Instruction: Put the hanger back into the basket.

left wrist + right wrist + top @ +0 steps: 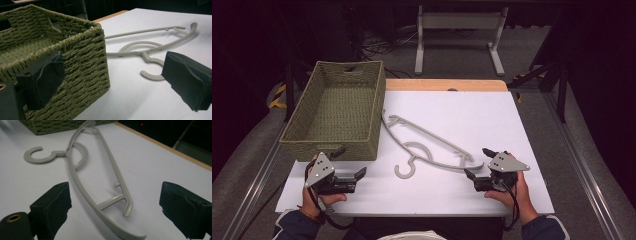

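A grey plastic clothes hanger lies flat in the middle of the white table, its hook toward the near edge. A green woven basket stands at the table's left, with nothing visible inside it. My left gripper is open near the basket's front right corner; in its own view the basket is at left and the hanger beyond. My right gripper is open at the hanger's right end; its view has the hanger running between the spread jaws.
The basket's front wall stands just beyond the left gripper. White table surface spreads between the two hands. A wooden strip edges the far side. Beyond it are a white frame and cables on the floor.
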